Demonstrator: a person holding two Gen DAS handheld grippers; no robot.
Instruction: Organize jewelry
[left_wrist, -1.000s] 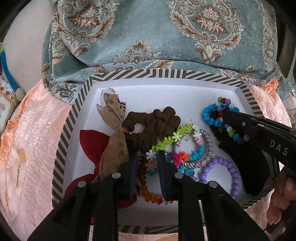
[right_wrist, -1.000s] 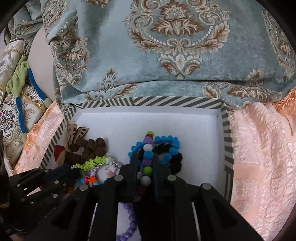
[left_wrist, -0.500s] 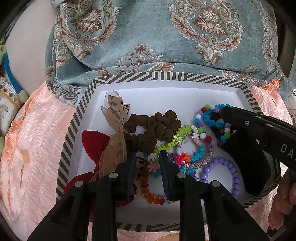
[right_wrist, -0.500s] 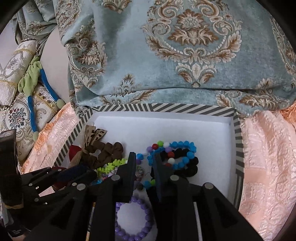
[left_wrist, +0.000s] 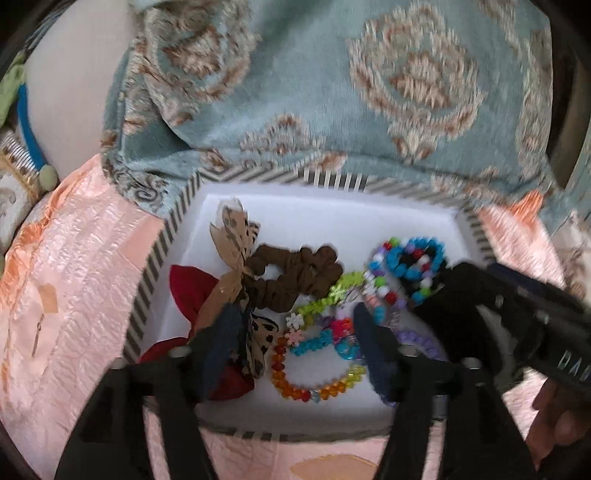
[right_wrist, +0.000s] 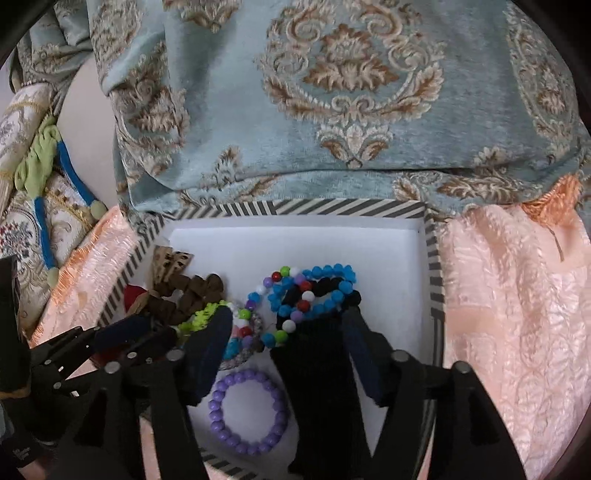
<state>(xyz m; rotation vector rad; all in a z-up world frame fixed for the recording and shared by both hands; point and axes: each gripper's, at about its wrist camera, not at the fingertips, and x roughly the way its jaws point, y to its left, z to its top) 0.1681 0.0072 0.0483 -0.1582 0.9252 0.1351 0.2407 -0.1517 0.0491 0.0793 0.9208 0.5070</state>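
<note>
Looking nearly done: jewelry piled in striped box, left gripper and right gripper both spread wide, holding nothing.

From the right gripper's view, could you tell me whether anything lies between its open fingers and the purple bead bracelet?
Nothing visible does. The right gripper hangs open over the striped box, and the purple bead bracelet lies alone on the white floor just below its left finger. The black fabric strip runs beside the bracelet, not across it.
</note>
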